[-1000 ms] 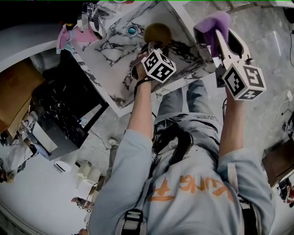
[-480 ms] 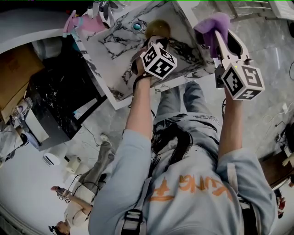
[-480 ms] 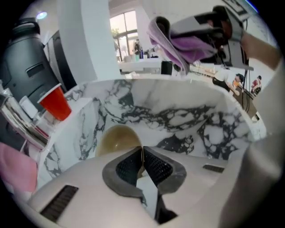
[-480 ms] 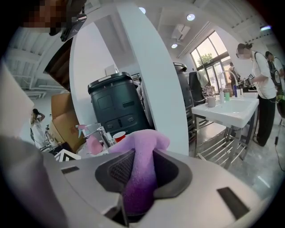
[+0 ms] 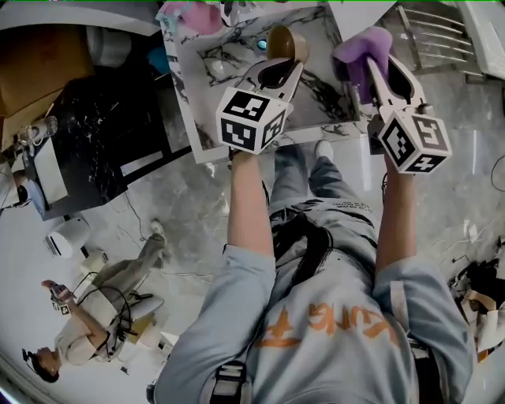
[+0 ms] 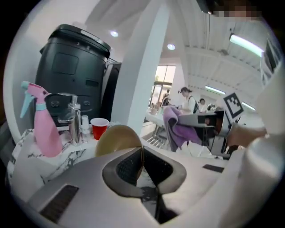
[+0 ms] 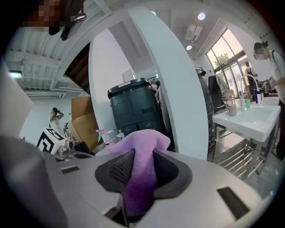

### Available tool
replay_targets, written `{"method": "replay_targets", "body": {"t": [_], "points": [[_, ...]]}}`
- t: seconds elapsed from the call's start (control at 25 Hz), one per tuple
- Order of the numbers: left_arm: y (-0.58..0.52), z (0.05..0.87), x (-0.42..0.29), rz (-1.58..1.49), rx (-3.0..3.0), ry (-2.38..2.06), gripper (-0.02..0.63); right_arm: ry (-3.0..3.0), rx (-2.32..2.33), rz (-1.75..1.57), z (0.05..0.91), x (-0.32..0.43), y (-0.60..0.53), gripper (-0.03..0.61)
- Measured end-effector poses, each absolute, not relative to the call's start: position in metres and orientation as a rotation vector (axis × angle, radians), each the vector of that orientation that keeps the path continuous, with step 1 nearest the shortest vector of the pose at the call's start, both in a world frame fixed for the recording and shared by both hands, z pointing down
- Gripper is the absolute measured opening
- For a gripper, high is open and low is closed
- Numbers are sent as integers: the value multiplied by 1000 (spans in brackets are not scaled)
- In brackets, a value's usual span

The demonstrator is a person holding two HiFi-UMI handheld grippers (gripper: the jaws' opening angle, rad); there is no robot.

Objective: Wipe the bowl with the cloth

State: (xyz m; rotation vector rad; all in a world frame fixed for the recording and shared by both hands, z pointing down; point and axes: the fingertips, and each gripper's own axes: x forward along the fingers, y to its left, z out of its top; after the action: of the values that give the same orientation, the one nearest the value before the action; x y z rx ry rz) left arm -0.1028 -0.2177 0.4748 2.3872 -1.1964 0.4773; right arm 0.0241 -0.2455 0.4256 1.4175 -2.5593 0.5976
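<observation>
Head view first. We've got the left tongs (image 5: 284, 69) clamped on the rim of a brownish-gold bowl (image 5: 286, 39), held up over the far part of the white marble desk (image 5: 207, 95). The right tongs (image 5: 368, 63) are squeezed shut on a purple cloth (image 5: 359, 49), which is bunched up at the tips over the desk's right edge. Bowl and cloth are near each other but not touching. A pink spray bottle (image 5: 193, 14) stands at the desk's far left corner. Down at bottom left there's a person (image 5: 95, 316) on the pale floor.

In the left gripper view the two halves are almost together, with just the bowl's thin rim pinched between them. The bowl is tipped up on edge and rises behind the tips. We can see the spray bottle off to the left, with a red cup (image 6: 99, 128) and a chrome tap-looking thing (image 6: 73, 118) beside it on the desk. A big black container (image 6: 73, 67) stands behind them. The cloth hangs from the other tongs over on the right.

In the right gripper view the tongs are closed tight on the cloth. It pokes up past the tips and trails down between them. Behind it we can make out the black container, a cardboard box (image 7: 82, 118) and a white basin (image 7: 251, 118) at right.
</observation>
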Motion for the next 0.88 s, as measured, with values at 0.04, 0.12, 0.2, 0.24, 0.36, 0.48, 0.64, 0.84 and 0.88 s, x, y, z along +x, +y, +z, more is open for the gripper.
{"method": "replay_targets", "body": {"t": [0.04, 0.12, 0.2, 0.24, 0.36, 0.48, 0.64, 0.84, 0.88], "points": [[-214, 465, -105, 416, 2374, -1225, 32, -2576, 1402, 586, 421, 23, -244, 124], [-204, 447, -108, 311, 2341, -1275, 32, -2612, 1370, 562, 410, 21, -241, 124], [-193, 431, -108, 208, 2311, -1309, 32, -2651, 1336, 540, 398, 20, -235, 124], [-188, 424, -106, 158, 2301, -1322, 32, -2675, 1317, 528, 391, 18, -233, 124], [-174, 404, -102, 52, 2307, -1347, 32, -2765, 1245, 473, 369, 11, -225, 124], [-166, 387, -100, 34, 2351, -1366, 32, -2871, 1119, 394, 343, -1, -215, 124], [-155, 365, -90, 67, 2437, -1362, 32, -2964, 869, 275, 315, -19, -192, 124], [-146, 333, -58, 109, 2635, -1227, 33, -3003, 732, 143, 289, -35, -178, 124], [-145, 329, -53, 123, 2662, -1203, 33, -3006, 726, 129, 286, -36, -178, 124]]}}
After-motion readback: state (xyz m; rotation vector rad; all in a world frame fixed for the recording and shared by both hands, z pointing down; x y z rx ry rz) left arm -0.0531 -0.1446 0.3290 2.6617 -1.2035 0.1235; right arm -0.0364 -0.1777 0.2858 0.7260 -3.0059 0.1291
